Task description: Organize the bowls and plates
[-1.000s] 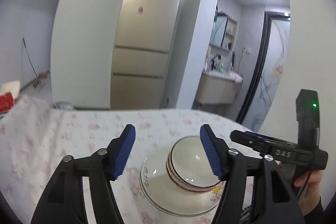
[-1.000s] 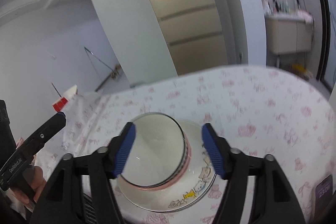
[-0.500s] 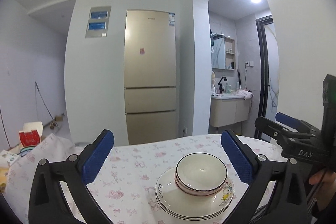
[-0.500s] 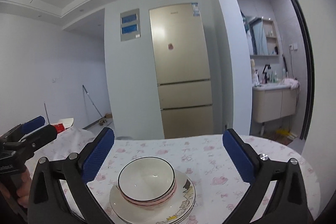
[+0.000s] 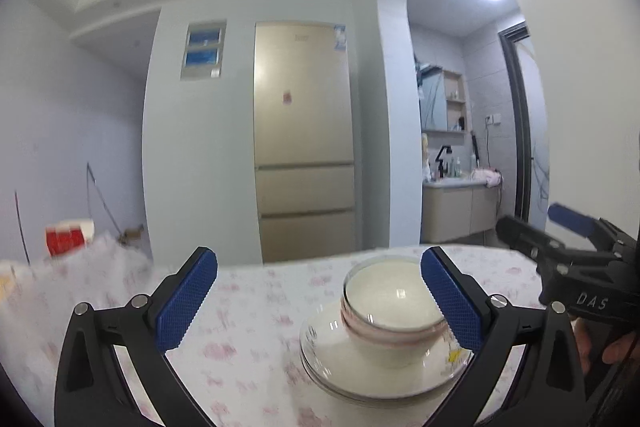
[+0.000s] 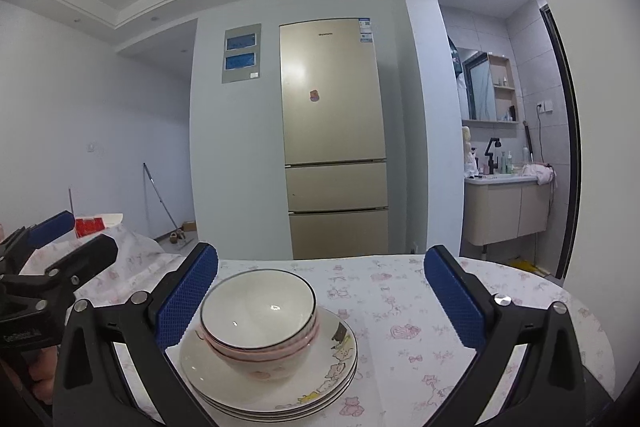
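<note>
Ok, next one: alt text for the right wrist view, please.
Nested bowls sit on a stack of plates on a pink-patterned tablecloth, with the open, empty right gripper framing them. The left gripper shows at the left edge; a gold fridge stands behind.

A tall gold fridge (image 6: 334,135) stands against the far wall, 2 blue panels (image 6: 241,53) just beside it. Through the arch sit a washbasin cabinet (image 6: 506,209) and mirror (image 6: 478,89). A pink-printed tablecloth (image 6: 420,311) covers the table.
</note>
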The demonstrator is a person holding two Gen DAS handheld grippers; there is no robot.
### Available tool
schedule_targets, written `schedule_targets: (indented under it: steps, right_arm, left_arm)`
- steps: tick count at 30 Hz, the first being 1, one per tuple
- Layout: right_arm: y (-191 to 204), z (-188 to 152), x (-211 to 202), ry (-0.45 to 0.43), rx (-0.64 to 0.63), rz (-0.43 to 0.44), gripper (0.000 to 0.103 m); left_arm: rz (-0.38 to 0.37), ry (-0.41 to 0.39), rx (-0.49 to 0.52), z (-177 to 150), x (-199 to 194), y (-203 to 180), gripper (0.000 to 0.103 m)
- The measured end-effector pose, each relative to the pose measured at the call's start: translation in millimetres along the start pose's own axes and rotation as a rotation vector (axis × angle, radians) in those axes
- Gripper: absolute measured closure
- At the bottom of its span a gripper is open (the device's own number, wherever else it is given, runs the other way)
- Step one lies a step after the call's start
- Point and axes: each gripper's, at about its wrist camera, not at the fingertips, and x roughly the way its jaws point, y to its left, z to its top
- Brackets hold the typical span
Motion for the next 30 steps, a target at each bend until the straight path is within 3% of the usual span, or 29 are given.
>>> schedule_targets:
  steps: [9,19,30]
  right_arm:
    - [-0.9,-17.5,0.8,-0.001,0.006,-0.002,0.0]
    - [2.9,-20.3,-3.2,-0.022,-0.003,-0.004,0.0]
    - [6.3,-20.0,-13.2,-0.067,-0.016,-0.008,0.0]
  left_arm:
    - [0.038,0.002,0.067,-13.6,2.5,-14.2,0.0]
    - [0.049,0.021,-0.025,-12.2,5.2,5.9,0.0]
    - [0.047,0.049,-0.033,-13.4,10.1,8.1,0.0]
